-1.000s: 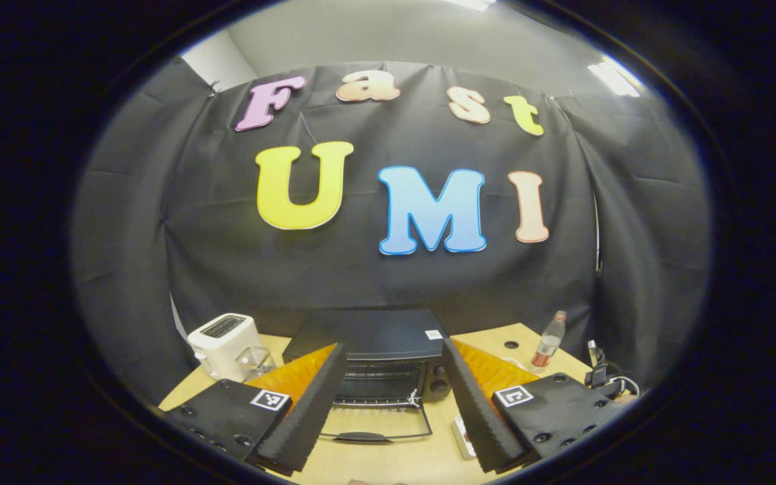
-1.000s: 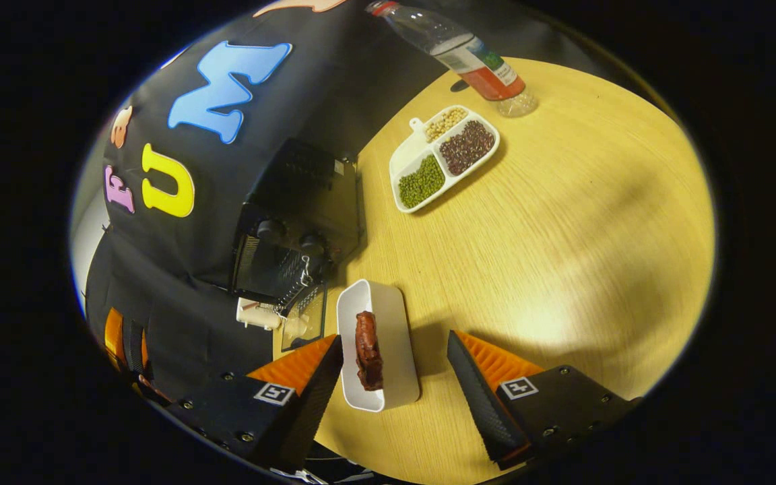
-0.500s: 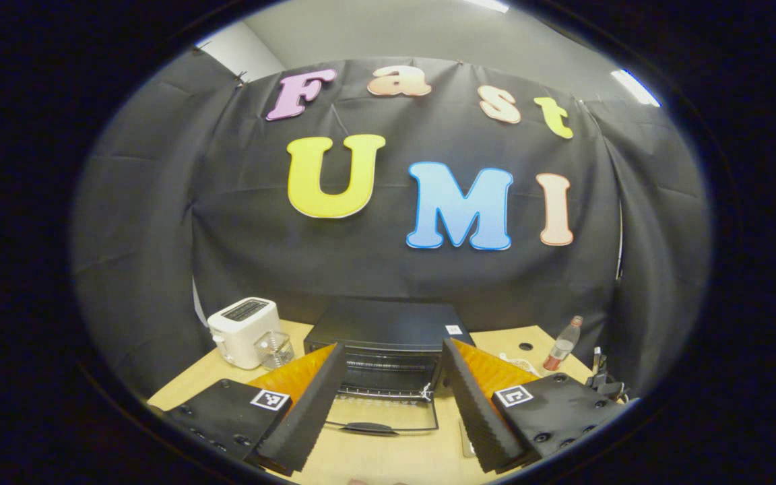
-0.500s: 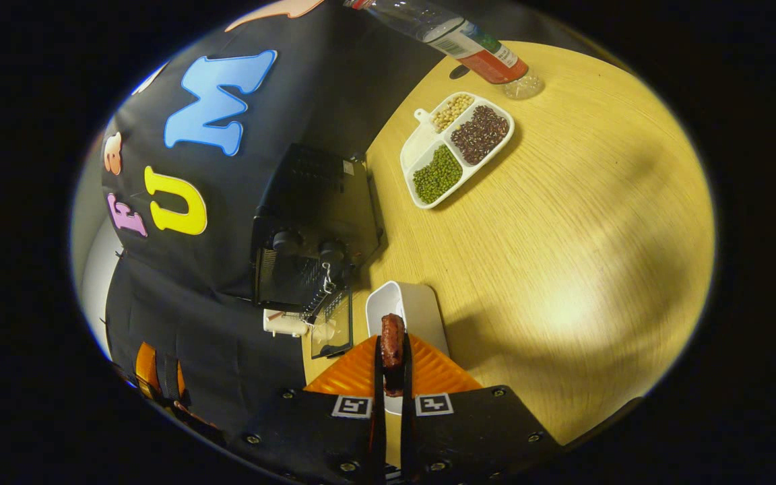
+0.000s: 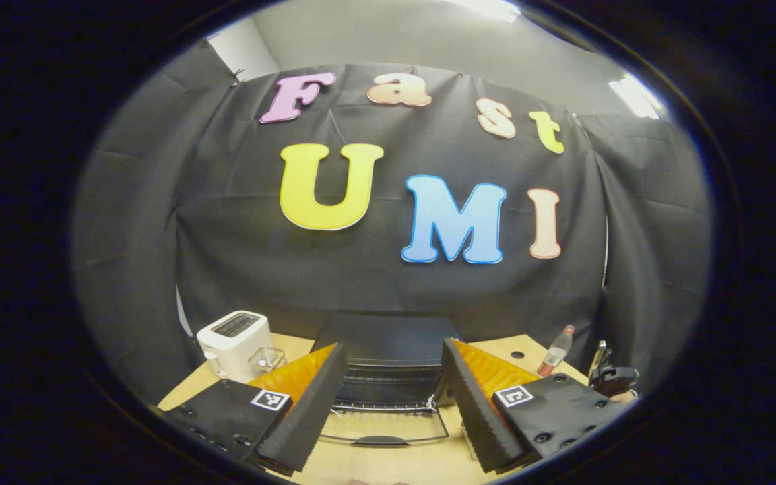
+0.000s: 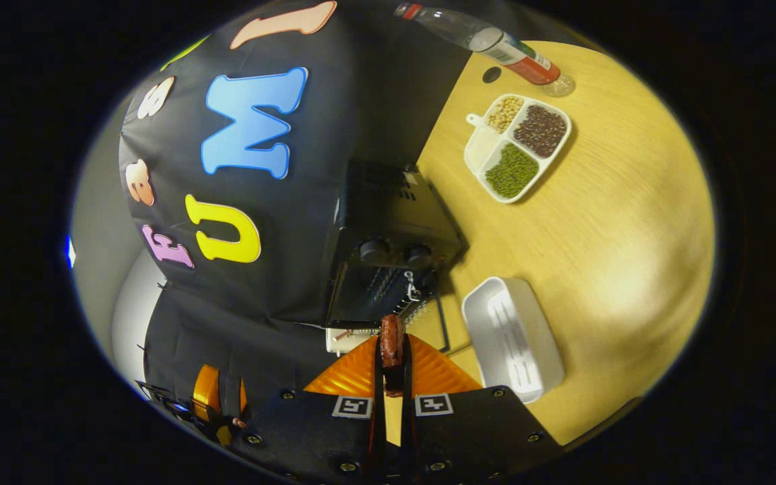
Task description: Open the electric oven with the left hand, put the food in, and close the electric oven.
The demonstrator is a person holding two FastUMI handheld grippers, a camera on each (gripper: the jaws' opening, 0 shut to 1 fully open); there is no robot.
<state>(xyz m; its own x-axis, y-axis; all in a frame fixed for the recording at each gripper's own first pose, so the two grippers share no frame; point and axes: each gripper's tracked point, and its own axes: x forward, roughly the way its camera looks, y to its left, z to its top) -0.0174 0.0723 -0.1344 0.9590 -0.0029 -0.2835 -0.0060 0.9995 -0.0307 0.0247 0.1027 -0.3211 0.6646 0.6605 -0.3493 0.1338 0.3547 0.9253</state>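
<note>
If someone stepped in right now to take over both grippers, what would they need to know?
Right gripper: shut on the piece of food, lifted clear of its white dish, which now lies empty on the table.
Left gripper: open, holding nothing, pointed at the electric oven.
Oven door: already down and lying flat in front of the oven.
Done: oven opened, food picked up.
Left: carry the food into the oven, release it, then lift the door shut with the left gripper.
Nearby: toaster, bottle, divided tray of beans.
</note>
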